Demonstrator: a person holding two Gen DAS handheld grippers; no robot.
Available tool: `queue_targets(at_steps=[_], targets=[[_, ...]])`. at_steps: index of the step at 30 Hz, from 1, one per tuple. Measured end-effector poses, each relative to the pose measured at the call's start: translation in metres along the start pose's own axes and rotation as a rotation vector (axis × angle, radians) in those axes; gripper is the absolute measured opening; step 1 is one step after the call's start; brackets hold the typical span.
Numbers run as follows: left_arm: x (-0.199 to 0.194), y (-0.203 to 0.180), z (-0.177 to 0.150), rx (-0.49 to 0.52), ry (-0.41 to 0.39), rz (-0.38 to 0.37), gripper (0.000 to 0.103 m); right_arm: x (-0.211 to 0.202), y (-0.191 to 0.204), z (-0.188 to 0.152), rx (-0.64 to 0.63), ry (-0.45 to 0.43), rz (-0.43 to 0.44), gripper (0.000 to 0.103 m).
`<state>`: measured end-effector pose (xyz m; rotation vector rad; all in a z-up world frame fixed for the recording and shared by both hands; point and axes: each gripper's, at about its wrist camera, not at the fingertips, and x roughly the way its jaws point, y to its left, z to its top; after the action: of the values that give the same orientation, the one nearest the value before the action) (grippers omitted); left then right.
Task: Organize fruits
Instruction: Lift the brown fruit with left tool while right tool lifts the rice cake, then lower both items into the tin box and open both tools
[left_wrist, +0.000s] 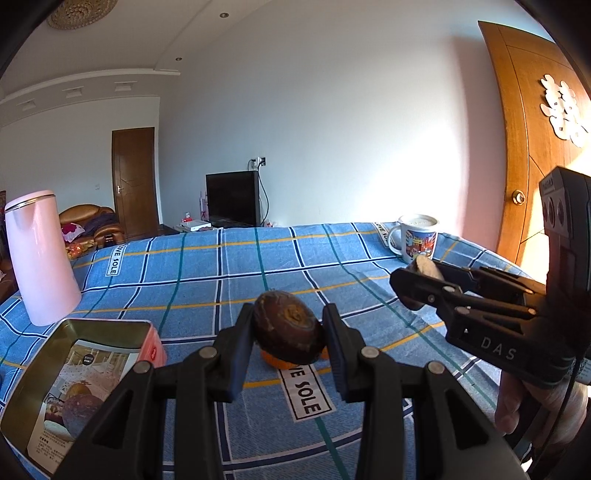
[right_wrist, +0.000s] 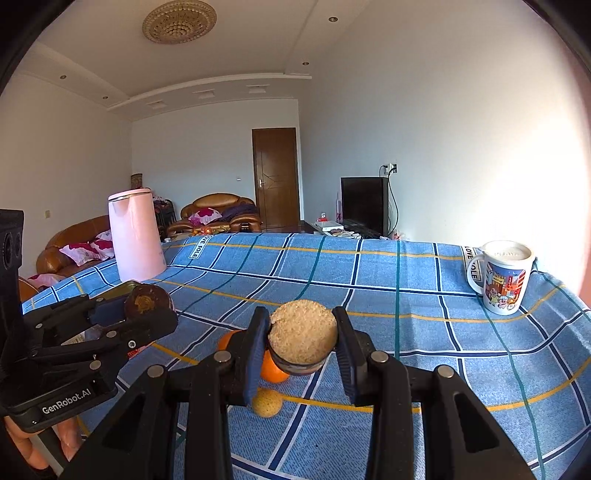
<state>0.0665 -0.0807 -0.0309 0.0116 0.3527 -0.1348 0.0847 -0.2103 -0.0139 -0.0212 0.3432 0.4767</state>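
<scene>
Left wrist: left hand-held gripper (left_wrist: 290, 332) clamps dark fruit (left_wrist: 286, 326); right hand-held gripper (right_wrist: 301, 341) clamps tan-faced fruit (right_wrist: 303, 336).

The left gripper (left_wrist: 288, 332) is closed on a brown fruit (left_wrist: 288, 326), and the right gripper (right_wrist: 301, 341) is closed on a tan fruit (right_wrist: 303, 332), both held up side by side.

Two hand-held grippers (left_wrist: 289, 334) (right_wrist: 301, 343) show. There are two dark brown fruits (left_wrist: 288, 326) (right_wrist: 303, 338), one orange (right_wrist: 272, 367), one small yellow fruit (right_wrist: 266, 402), one tin box (left_wrist: 79, 380), one pink kettle (left_wrist: 38, 254) and one mug (left_wrist: 417, 236).
</scene>
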Motion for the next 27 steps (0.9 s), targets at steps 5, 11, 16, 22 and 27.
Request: queue_targets(at_steps=[5,11,16,22,27], targets=[[-0.001,0.003,0.0,-0.006,0.0,-0.001,0.038,-0.001,0.003,0.0,-0.018,-0.006,-0.006,0.037],[-0.003,0.008,-0.001,-0.015,0.007,-0.006,0.038,-0.001,0.006,0.0,-0.015,-0.002,-0.01,0.037],[-0.007,0.018,-0.002,-0.031,0.006,-0.001,0.038,0.006,0.021,0.002,-0.035,0.012,0.006,0.037],[-0.015,0.044,-0.006,-0.074,0.009,0.028,0.038,0.017,0.047,0.006,-0.06,0.032,0.056,0.037],[-0.026,0.076,-0.01,-0.118,0.008,0.076,0.038,0.026,0.075,0.013,-0.078,0.043,0.117,0.037]])
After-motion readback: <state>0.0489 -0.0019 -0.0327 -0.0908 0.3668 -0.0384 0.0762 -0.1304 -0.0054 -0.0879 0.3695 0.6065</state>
